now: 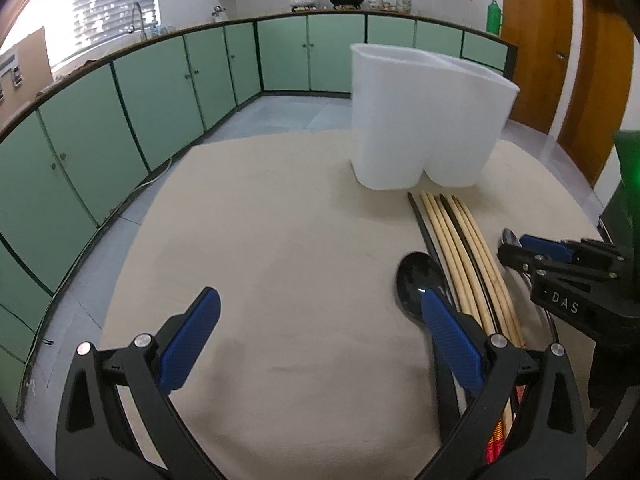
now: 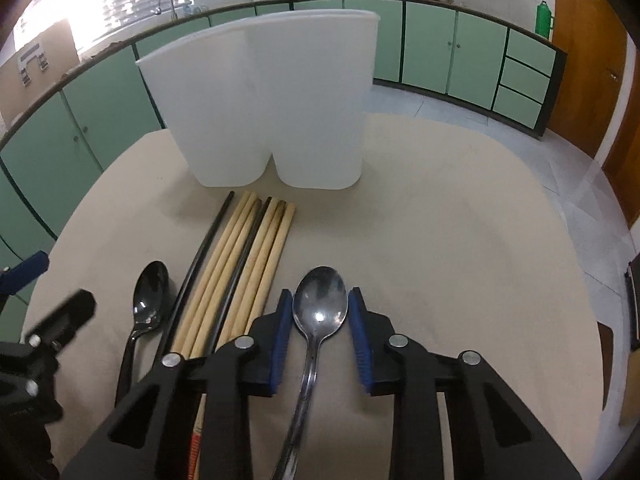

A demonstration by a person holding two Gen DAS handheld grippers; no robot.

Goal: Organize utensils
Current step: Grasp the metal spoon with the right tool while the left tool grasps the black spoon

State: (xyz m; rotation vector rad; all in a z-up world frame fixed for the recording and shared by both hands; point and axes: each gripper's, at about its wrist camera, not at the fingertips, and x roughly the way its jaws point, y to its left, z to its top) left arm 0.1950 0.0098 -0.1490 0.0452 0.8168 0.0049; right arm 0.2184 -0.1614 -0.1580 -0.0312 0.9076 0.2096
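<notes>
A white two-compartment holder (image 1: 424, 120) (image 2: 272, 104) stands upright on the beige table. Before it lie several wooden and black chopsticks (image 1: 464, 256) (image 2: 240, 264), side by side. A black spoon (image 1: 416, 280) (image 2: 148, 300) lies left of them, a steel spoon (image 2: 318, 308) right of them. My left gripper (image 1: 320, 320) is open and empty, its right finger (image 1: 448, 336) over the black spoon's neck. My right gripper (image 2: 320, 336) is open, its blue pads (image 2: 282, 332) on either side of the steel spoon's bowl, with small gaps to it. It also shows in the left wrist view (image 1: 520, 252).
The table's edge (image 1: 160, 184) curves round at left and far side. Green kitchen cabinets (image 1: 160, 100) and a tiled floor lie beyond. A brown door (image 2: 584, 60) is at the right. Dark objects (image 2: 632, 308) sit at the table's right edge.
</notes>
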